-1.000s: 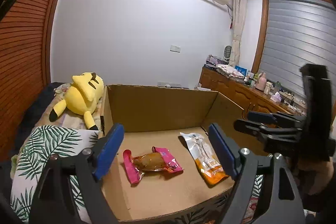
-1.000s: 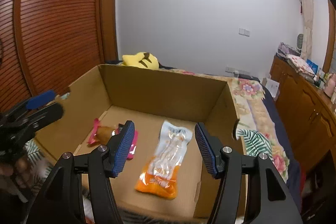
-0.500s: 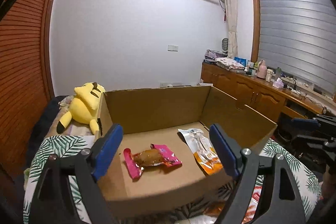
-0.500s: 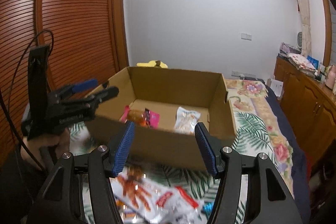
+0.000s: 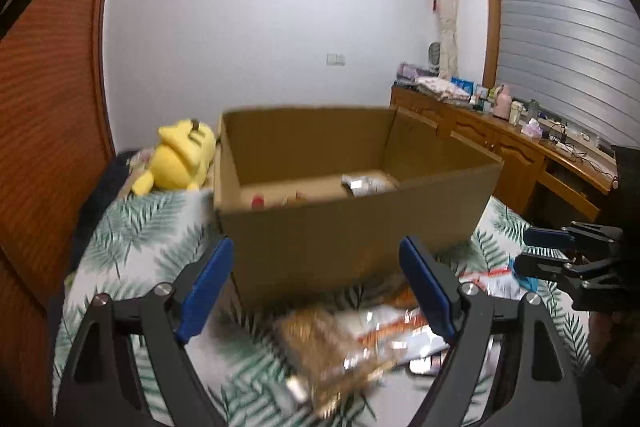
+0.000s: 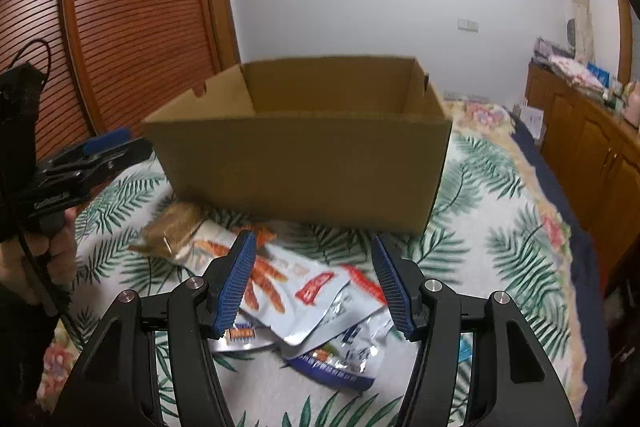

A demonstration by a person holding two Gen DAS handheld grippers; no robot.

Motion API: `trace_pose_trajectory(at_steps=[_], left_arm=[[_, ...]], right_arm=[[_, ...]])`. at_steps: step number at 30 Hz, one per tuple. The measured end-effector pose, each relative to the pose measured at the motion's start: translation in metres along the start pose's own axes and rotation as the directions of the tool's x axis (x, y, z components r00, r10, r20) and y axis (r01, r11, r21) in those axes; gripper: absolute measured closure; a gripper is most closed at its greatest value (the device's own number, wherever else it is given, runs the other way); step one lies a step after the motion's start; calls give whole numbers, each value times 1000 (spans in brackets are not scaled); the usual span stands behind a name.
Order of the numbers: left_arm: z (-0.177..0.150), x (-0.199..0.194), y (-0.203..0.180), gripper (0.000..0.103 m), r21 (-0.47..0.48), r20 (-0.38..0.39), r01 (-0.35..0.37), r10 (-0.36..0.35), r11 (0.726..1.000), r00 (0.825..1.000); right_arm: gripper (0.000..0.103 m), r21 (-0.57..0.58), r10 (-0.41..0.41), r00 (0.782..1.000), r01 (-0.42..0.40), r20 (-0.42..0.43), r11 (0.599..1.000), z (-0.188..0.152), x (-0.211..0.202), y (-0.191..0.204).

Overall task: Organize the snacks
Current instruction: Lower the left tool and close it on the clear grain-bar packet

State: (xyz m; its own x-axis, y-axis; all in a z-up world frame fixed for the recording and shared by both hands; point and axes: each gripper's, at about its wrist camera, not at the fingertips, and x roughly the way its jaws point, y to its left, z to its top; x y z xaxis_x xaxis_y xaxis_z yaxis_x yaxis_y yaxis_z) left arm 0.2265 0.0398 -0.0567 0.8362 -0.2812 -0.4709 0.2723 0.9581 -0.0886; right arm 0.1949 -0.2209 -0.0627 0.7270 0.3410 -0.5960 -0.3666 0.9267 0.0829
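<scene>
Snack packets (image 6: 316, 291) heaped on bedspread (image 6: 500, 227), just in front of cardboard box (image 6: 304, 163). Right gripper (image 6: 314, 287) directly above heap, fingers spread, holding nothing; white packet with orange sticks lying slanted between them. Left gripper (image 5: 316, 287) spread wide and empty too, over brown packet (image 5: 320, 343). Probably right one nearer.
</scene>
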Motion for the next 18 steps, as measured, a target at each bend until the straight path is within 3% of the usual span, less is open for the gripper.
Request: trace_pose_trajectory(at_steps=[9, 14, 18], left_arm=[[-34, 28, 5, 18, -94, -164, 2, -17, 996, 986], [-42, 40, 3, 18, -103, -227, 1, -24, 995, 974], [-45, 50, 2, 34, -118, -277, -1, -32, 993, 960]], right_arm=[[41, 1, 72, 994, -73, -79, 997, -20, 38, 11], [39, -25, 66, 993, -68, -97, 997, -23, 48, 24], [39, -44, 66, 993, -70, -98, 997, -25, 52, 29]])
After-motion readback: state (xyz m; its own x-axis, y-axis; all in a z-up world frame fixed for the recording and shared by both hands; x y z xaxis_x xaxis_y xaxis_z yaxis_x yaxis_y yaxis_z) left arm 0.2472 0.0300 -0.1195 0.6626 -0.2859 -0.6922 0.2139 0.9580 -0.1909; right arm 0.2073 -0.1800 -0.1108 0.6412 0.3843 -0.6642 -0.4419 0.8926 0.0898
